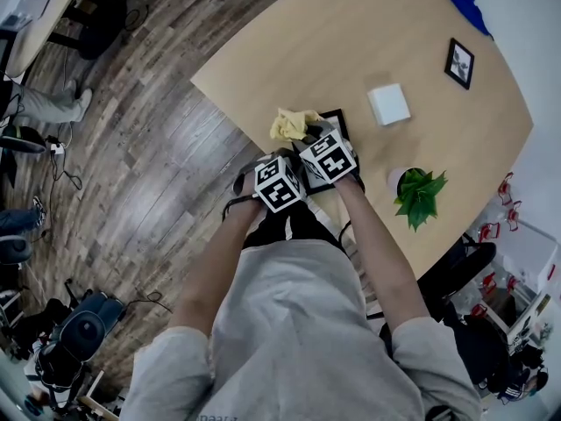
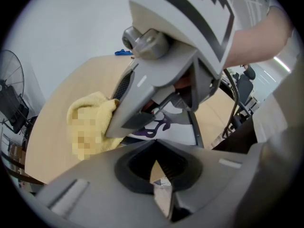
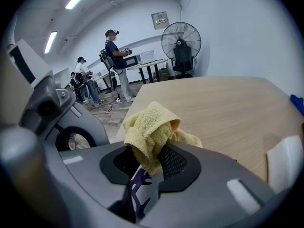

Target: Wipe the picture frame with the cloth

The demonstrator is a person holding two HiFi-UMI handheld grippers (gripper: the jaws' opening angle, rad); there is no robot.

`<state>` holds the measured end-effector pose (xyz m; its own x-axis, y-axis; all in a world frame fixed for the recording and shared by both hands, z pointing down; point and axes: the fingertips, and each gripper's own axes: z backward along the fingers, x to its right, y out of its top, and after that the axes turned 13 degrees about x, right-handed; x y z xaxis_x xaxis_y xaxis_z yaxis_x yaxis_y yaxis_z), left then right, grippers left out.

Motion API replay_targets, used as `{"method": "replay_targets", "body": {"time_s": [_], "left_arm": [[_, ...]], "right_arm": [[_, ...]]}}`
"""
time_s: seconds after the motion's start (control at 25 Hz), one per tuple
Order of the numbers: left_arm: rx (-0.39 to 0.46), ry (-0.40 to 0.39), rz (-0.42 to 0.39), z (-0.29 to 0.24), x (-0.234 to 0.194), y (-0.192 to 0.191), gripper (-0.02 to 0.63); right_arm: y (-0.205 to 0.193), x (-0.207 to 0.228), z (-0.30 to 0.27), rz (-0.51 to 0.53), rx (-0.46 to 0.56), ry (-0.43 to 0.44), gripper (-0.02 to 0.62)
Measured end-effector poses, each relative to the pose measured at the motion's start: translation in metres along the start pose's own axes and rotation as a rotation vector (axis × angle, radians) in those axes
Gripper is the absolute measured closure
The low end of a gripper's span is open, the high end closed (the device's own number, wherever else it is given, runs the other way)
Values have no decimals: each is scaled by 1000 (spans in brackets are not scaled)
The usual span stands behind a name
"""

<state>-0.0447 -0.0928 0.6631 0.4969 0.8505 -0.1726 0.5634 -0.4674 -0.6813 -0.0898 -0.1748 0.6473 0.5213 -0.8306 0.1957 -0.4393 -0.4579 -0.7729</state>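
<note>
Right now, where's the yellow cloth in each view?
Head view: cloth near centre, just left of the picture frame.
Left gripper view: left of centre, partly under a mosaic patch, left of the picture frame.
Right gripper view: centre, clamped in the right gripper, above the picture frame's purple print.
Shared landmark: the picture frame.

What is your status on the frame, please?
Left gripper shut on frame edge. Right gripper holds cloth over frame. Nothing in the way.

Your left gripper (image 2: 159,175) and right gripper (image 3: 145,165) hide most of the picture frame (image 1: 338,117); cloth (image 3: 151,129) end buried in the right jaws.
</note>
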Motion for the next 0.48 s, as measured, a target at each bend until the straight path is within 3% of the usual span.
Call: {"method": "replay_targets", "body": {"time_s": [0.48], "left_arm": [[4, -1, -23, 0, 0, 0, 554]], "right_arm": [[-23, -16, 20, 30, -46, 24, 500]]}}
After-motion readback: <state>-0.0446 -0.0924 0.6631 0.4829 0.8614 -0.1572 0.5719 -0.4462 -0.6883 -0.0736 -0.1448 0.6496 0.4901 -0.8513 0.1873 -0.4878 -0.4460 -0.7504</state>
